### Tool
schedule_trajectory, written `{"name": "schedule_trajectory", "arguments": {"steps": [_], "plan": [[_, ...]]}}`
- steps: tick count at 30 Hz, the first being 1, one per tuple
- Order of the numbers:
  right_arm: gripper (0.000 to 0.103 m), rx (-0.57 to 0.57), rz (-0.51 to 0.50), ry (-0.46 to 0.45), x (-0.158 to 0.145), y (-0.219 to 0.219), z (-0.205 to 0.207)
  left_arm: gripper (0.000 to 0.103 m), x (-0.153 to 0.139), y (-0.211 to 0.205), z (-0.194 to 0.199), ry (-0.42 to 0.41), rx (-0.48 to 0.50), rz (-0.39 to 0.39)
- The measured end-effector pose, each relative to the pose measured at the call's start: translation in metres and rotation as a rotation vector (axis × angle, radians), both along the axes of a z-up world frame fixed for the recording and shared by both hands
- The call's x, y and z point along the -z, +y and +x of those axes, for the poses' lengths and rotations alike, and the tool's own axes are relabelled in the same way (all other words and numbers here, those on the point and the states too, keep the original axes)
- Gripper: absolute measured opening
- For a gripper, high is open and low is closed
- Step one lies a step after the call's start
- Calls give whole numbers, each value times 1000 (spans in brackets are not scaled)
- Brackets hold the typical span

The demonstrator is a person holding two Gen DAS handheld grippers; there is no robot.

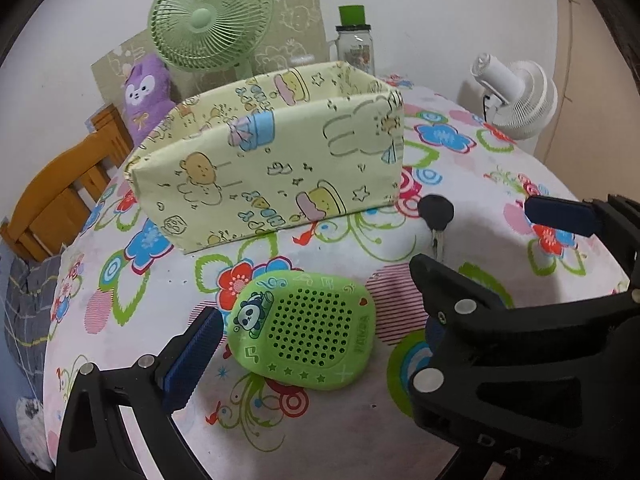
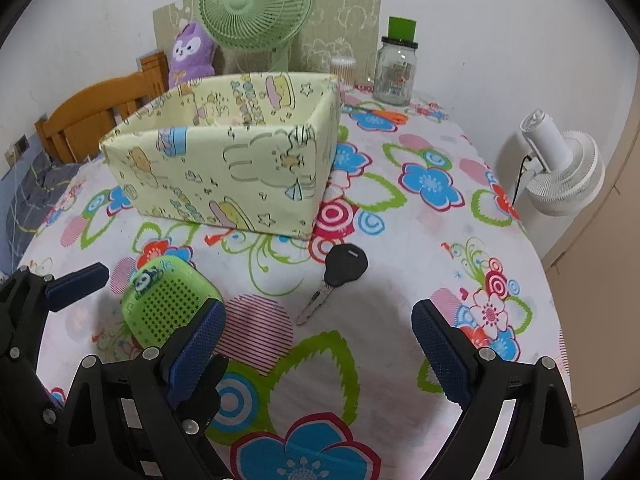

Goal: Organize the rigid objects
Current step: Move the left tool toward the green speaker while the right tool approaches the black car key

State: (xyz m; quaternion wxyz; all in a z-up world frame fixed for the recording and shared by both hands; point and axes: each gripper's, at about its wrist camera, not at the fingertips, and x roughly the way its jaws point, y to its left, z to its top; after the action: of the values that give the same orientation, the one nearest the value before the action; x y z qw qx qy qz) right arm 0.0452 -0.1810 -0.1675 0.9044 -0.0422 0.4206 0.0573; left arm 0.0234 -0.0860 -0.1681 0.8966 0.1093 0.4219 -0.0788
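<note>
The bench is covered by a white cloth printed with large blue, red, pink and green flowers and concentric rings. A pale yellow fabric box with cartoon prints stands open-topped near the middle of the bench; from these views its inside cannot be seen in full. In front of the box, a green perforated speaker with a panda badge lies flat on the cloth, and a key with a black head lies to its right, well apart from it and near the box's front right corner. The left tongs are spread apart, with 1 blue ribbed pad just beside the speaker's left edge and the other finger to its right; whether either touches the speaker cannot be told. The right tongs are also apart and hold nothing, with the key lying ahead of them. Behind the box, against a white wall, stand a green desk fan, a purple plush toy, a glass jar with a green lid and a printed cardboard panel. A white fan stands off the bench's right edge. A wooden headboard shows at left.
</note>
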Motion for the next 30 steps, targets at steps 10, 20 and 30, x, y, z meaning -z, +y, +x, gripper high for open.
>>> {"name": "schedule_trajectory", "arguments": {"steps": [10,20,30], "plan": [[96,7,-6,26,13,12,10,102,14,10,14,24,42,19],[96,27,-11,67,22,13,20,103,23,20,23,49,63,-28],[96,36,-18,77,24,15,24,96,25,27,24,76,56,-97]]}}
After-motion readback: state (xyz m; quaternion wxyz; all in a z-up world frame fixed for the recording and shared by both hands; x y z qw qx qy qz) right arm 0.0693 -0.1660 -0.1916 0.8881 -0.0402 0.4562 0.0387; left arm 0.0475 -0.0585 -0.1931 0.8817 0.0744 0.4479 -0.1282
